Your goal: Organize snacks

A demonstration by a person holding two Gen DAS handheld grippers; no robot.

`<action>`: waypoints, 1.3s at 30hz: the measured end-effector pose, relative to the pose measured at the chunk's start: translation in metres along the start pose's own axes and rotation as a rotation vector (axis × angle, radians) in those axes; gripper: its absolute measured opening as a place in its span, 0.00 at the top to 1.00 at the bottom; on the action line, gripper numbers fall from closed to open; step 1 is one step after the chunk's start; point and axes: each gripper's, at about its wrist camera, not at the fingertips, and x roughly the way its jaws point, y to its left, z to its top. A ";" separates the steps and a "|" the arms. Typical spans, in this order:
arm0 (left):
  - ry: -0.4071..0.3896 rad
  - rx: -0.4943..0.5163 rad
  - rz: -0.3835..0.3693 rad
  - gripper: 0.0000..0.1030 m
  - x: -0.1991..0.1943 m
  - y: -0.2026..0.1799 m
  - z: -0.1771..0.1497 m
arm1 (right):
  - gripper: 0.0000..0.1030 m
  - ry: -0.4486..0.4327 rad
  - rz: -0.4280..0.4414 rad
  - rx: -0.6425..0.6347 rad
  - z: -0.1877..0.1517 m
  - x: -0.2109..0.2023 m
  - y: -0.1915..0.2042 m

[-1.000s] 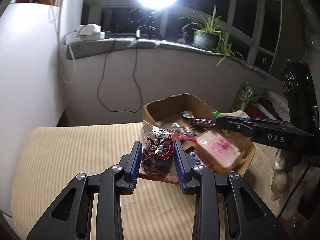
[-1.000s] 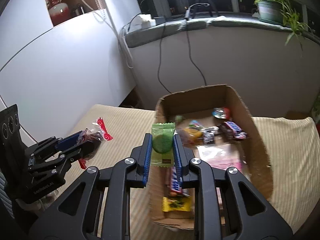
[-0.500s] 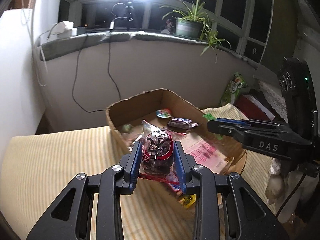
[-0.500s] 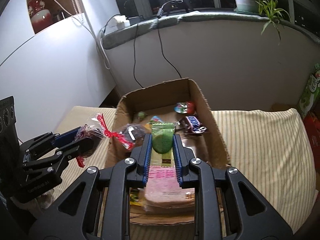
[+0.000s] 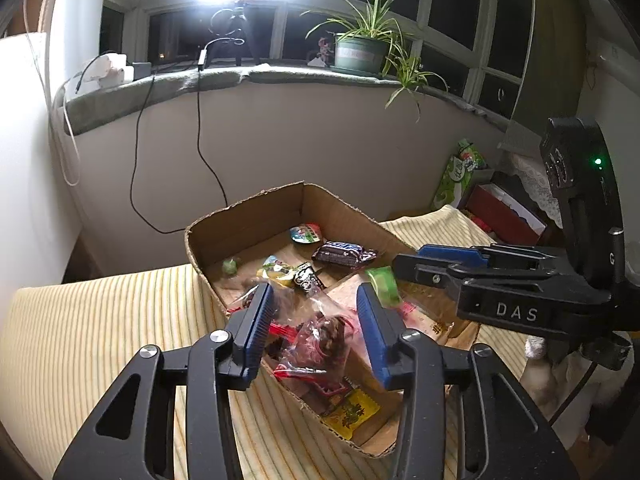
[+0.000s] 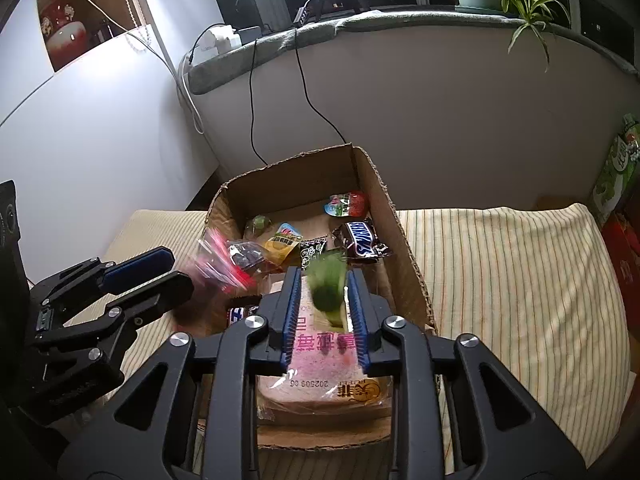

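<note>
An open cardboard box of snacks stands on a striped cloth. My left gripper hangs over the box's near corner, its jaws opening. A red and dark sweet packet sits blurred and loose between the blue pads, touching neither. In the right wrist view my right gripper is over the box's middle, its jaws also opening. A green packet is blurred between its pads and free of them. The two grippers are side by side: the left gripper shows beside the red packet, and the right gripper above the green packet.
The box holds a Snickers bar, a pink bread pack, a jelly cup and several small sweets. The striped cloth stretches to both sides. A wall with hanging cables stands behind; a green bag lies at the far right.
Both grippers have come over the box from the left. Both pairs of jaws have parted, and the red packet and the green packet have slipped out of their grips.
</note>
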 end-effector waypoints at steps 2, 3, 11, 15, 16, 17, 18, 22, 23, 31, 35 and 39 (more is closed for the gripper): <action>-0.002 0.001 0.002 0.59 -0.001 -0.001 0.000 | 0.51 -0.007 -0.005 -0.002 -0.001 -0.002 0.001; -0.002 -0.001 0.002 0.59 -0.001 0.000 0.000 | 0.51 -0.011 -0.007 -0.005 -0.001 -0.003 0.001; -0.011 -0.008 0.010 0.54 -0.010 0.001 -0.002 | 0.36 -0.033 -0.021 0.002 -0.002 -0.013 0.000; -0.017 -0.014 0.016 0.48 -0.016 0.002 -0.004 | 0.36 -0.034 -0.031 -0.003 -0.005 -0.018 0.002; -0.021 -0.019 0.019 0.46 -0.019 0.003 -0.005 | 0.36 -0.036 -0.037 -0.008 -0.006 -0.020 0.003; -0.023 -0.023 0.020 0.45 -0.021 0.003 -0.006 | 0.34 -0.038 -0.041 -0.013 -0.006 -0.022 0.004; -0.026 -0.029 0.022 0.41 -0.023 0.004 -0.007 | 0.32 -0.042 -0.045 -0.016 -0.007 -0.024 0.005; -0.044 -0.073 0.036 0.34 -0.038 0.009 -0.014 | 0.19 -0.081 -0.059 -0.017 -0.013 -0.038 0.008; -0.047 -0.080 0.039 0.33 -0.040 0.010 -0.016 | 0.17 -0.086 -0.062 -0.017 -0.014 -0.040 0.008; -0.067 -0.085 0.094 0.28 -0.060 0.008 -0.030 | 0.14 -0.110 -0.102 -0.043 -0.030 -0.059 0.015; -0.081 -0.093 0.116 0.28 -0.069 0.006 -0.035 | 0.14 -0.121 -0.123 -0.059 -0.039 -0.067 0.019; -0.093 -0.085 0.141 0.23 -0.077 0.005 -0.038 | 0.14 -0.123 -0.139 -0.070 -0.048 -0.072 0.023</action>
